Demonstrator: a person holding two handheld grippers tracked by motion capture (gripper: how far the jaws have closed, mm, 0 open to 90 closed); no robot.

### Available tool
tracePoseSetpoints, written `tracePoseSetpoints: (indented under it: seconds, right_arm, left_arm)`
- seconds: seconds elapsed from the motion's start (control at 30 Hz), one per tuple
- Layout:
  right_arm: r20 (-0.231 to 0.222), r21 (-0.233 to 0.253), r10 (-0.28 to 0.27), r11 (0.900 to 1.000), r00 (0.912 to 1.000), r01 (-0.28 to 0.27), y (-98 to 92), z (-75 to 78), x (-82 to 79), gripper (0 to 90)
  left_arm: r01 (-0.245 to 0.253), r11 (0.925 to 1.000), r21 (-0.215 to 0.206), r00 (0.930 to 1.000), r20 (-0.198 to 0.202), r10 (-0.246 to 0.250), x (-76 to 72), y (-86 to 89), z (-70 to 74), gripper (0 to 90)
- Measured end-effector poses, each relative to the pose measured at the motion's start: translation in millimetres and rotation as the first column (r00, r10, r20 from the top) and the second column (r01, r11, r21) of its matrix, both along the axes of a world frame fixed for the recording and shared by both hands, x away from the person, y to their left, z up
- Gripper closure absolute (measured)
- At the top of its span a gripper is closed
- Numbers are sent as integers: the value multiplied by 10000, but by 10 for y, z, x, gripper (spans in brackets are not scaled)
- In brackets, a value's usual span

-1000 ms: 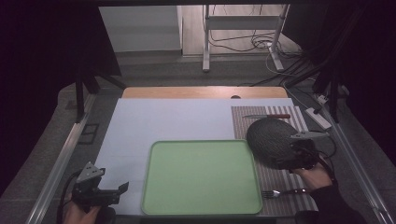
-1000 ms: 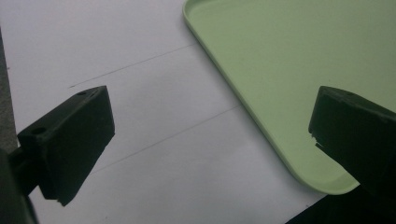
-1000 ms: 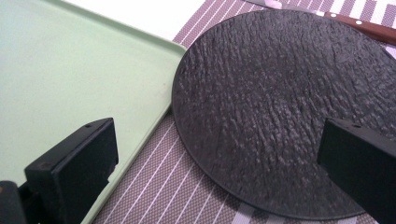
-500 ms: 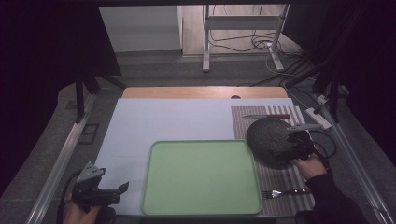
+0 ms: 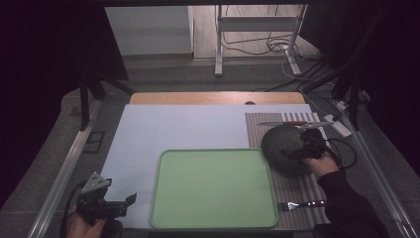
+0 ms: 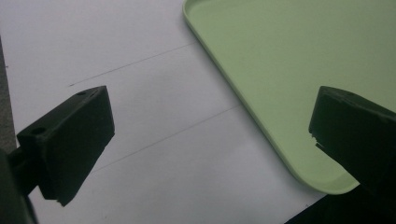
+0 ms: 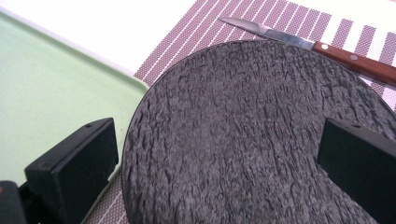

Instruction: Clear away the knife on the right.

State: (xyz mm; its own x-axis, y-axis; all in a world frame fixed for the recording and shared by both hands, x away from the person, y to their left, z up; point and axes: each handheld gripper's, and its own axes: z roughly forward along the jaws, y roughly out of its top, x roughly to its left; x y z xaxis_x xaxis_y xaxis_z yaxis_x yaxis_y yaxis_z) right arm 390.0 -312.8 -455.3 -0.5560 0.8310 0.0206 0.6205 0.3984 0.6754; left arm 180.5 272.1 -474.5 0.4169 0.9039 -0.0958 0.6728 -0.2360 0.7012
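Dark textured plate (image 7: 252, 140) on the striped placemat's (image 5: 302, 191) middle lies directly under your wide-open right gripper (image 5: 303, 151), nearer than your open left gripper (image 5: 111, 203).

Dark grey textured round plate (image 5: 286, 147) flat on striped placemat (image 5: 257, 130), just right of green tray (image 5: 213, 188); knife (image 5: 289, 123) beyond, fork (image 5: 301, 204) nearer.

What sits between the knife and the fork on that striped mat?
The dark round plate, seen in the high view, with the right gripper over it.
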Motion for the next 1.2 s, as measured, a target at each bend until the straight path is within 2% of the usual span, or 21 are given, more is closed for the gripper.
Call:
tracePoseSetpoints:
  seconds: [0.1, 0.43, 0.63, 0.93, 1.2]
  right_arm:
    - [-158, 188, -115, 9998, 9998, 118, 12, -9, 83, 0]
    - [-149, -89, -396, 9992, 9991, 394, -4, -24, 295, 0]
    - [-196, 8, -345, 9994, 9992, 345, -27, -22, 435, 0]
    - [-494, 164, -838, 9963, 9953, 847, -50, -71, 642, 0]
    - [-614, -191, -1082, 9941, 9922, 1072, -66, -141, 809, 0]
  left_arm:
    - [3, 10000, -4, 10000, 2, -3, 0, 1, 0, 9]
    - [12, 10000, 14, 10000, 1, -12, 1, 0, -1, 9]
    - [20, 10000, 48, 10000, -6, -20, 2, -5, -1, 9]
    - [24, 10000, 63, 10000, -23, -24, 4, -5, -2, 9]
    - [33, 9999, 95, 10000, -48, -33, 6, -8, -2, 9]
